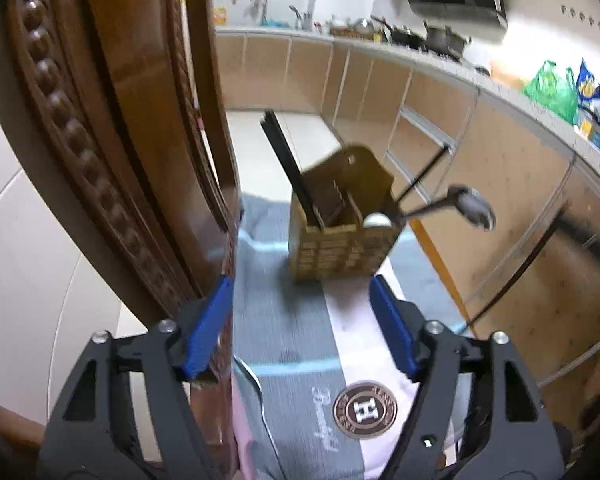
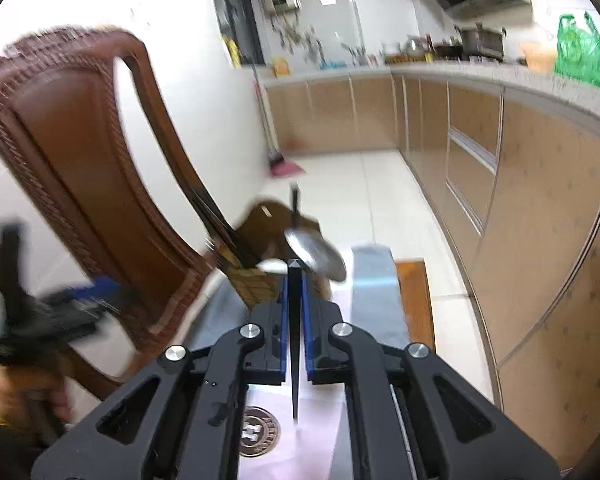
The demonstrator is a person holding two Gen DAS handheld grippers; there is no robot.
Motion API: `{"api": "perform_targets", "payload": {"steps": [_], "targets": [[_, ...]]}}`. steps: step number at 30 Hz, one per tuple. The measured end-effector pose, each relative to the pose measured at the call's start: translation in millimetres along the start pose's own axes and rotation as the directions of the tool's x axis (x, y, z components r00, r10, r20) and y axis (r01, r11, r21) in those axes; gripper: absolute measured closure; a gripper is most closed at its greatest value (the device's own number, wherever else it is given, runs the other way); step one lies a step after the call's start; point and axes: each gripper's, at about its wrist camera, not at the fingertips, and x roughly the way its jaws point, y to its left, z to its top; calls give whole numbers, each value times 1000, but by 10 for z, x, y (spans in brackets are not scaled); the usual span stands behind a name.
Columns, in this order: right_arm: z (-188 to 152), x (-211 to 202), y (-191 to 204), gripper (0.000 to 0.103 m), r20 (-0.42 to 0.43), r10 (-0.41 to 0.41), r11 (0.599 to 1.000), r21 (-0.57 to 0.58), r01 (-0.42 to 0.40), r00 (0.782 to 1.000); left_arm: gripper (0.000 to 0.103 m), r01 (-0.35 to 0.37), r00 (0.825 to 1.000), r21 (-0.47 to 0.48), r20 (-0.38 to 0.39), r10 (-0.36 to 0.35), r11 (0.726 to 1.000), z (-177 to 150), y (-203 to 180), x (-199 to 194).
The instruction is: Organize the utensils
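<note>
A wooden utensil holder (image 1: 340,236) stands on a grey, white and pink cloth (image 1: 292,320). Black chopsticks (image 1: 284,160) stand in its left compartment. A metal spoon (image 1: 466,204) and a white object lean out of its right compartment. My left gripper (image 1: 300,312) is open and empty, just in front of the holder. A utensil (image 1: 256,392) lies on the cloth between its fingers. My right gripper (image 2: 295,292) is shut on a thin black chopstick (image 2: 295,344), pointing at the holder (image 2: 256,280). The spoon (image 2: 316,256) shows just beyond its tips.
A carved brown wooden chair (image 1: 140,140) stands close on the left, also in the right wrist view (image 2: 84,152). Kitchen cabinets (image 1: 500,184) and a counter with pots and a green bag (image 1: 548,88) run along the right. White tiled floor (image 2: 348,184) lies beyond.
</note>
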Motion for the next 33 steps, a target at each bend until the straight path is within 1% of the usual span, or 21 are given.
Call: {"api": "perform_targets", "payload": {"steps": [3, 5, 7, 8, 10, 12, 13, 15, 16, 18, 20, 22, 24, 25, 27, 30, 32, 33], "targets": [[94, -234, 112, 96, 54, 12, 999, -35, -10, 998, 30, -8, 998, 25, -61, 9, 1000, -119, -56, 59], [150, -367, 178, 96, 86, 12, 997, -72, -5, 996, 33, -17, 995, 26, -100, 19, 1000, -231, -71, 148], [172, -469, 205, 96, 98, 16, 996, -91, -7, 995, 46, -71, 984, 24, -164, 74, 997, -348, -70, 328], [182, -503, 203, 96, 96, 24, 995, -95, -14, 995, 48, -83, 980, 15, -181, 85, 996, -387, -56, 396], [178, -574, 166, 96, 91, 40, 995, -94, -32, 995, 61, -111, 965, -12, -241, 105, 994, -488, -23, 594], [153, -676, 118, 96, 88, 45, 995, -93, -36, 995, 65, -132, 941, -42, -320, 112, 990, -615, 9, 851], [121, -677, 98, 96, 87, 45, 995, -90, -37, 995, 68, -144, 931, -58, -345, 116, 988, -658, 24, 953], [71, -689, 23, 96, 81, 48, 996, -85, -41, 996, 68, -167, 919, -81, -374, 125, 983, -707, 52, 1086], [48, -654, 28, 96, 79, 50, 996, -83, -43, 996, 68, -188, 914, -96, -381, 138, 977, -721, 68, 1151], [-5, -661, 19, 96, 78, 52, 996, -83, -45, 996, 75, -222, 910, -107, -379, 166, 969, -707, 81, 1217], [-32, -638, -8, 96, 74, 54, 995, -85, -48, 996, 76, -210, 905, -155, -404, 132, 965, -736, 141, 1284], [-46, -656, -51, 96, 76, 56, 995, -85, -50, 996, 80, -229, 890, -158, -434, 141, 960, -794, 165, 1401], [-40, -684, -97, 96, 81, 63, 995, -81, -56, 995, 82, -237, 880, -174, -456, 135, 956, -857, 178, 1515], [-32, -695, -112, 96, 82, 65, 995, -79, -59, 995, 84, -252, 875, -175, -462, 146, 952, -895, 180, 1575], [-24, -711, -136, 96, 83, 68, 995, -76, -62, 994, 85, -272, 873, -177, -458, 166, 946, -926, 182, 1652], [-49, -739, -193, 96, 81, 65, 995, -76, -59, 995, 86, -281, 877, -195, -450, 169, 940, -909, 208, 1715], [-53, -751, -212, 96, 78, 63, 996, -74, -58, 995, 94, -281, 876, -198, -453, 167, 939, -903, 222, 1759], [-55, -758, -220, 96, 78, 61, 996, -74, -55, 995, 103, -281, 875, -189, -454, 170, 941, -911, 224, 1788]]}}
